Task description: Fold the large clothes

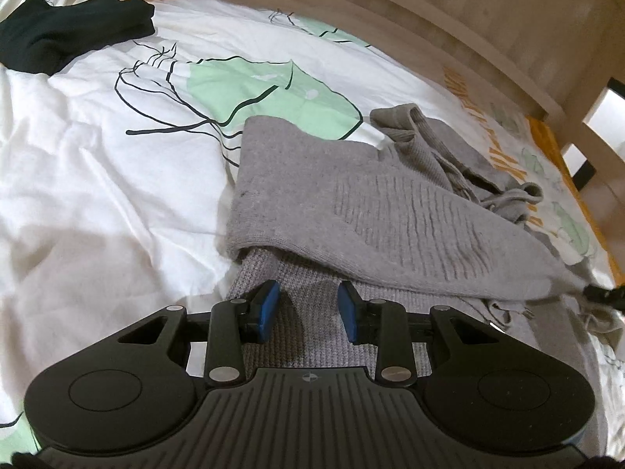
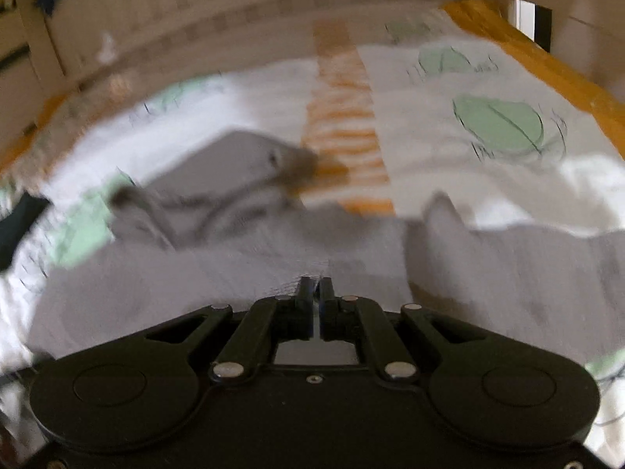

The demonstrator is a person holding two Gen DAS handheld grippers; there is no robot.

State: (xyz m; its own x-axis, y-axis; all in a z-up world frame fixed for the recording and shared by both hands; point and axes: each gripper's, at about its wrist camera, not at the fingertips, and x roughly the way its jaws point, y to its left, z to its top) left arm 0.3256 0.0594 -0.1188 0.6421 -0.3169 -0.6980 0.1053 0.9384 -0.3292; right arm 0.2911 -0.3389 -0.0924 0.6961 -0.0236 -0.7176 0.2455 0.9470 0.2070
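A large grey knitted sweater [image 1: 375,211] lies partly folded on the bed, one flap laid over a lower layer. My left gripper [image 1: 308,306] is open, its blue pads just above the lower knit layer and holding nothing. In the right wrist view the same grey sweater [image 2: 218,269] is blurred by motion. My right gripper [image 2: 315,287] is shut, its jaws pinched together on a grey edge of the sweater. The far right tip of the sweater in the left wrist view [image 1: 597,293] meets a dark object, likely the other gripper.
The bed cover [image 1: 97,179] is white with green leaf prints and orange stripes. A black garment [image 1: 66,31] lies bunched at the far left. A pale wooden bed rail [image 1: 449,15] runs along the far side, with slatted posts at the right [image 2: 566,8].
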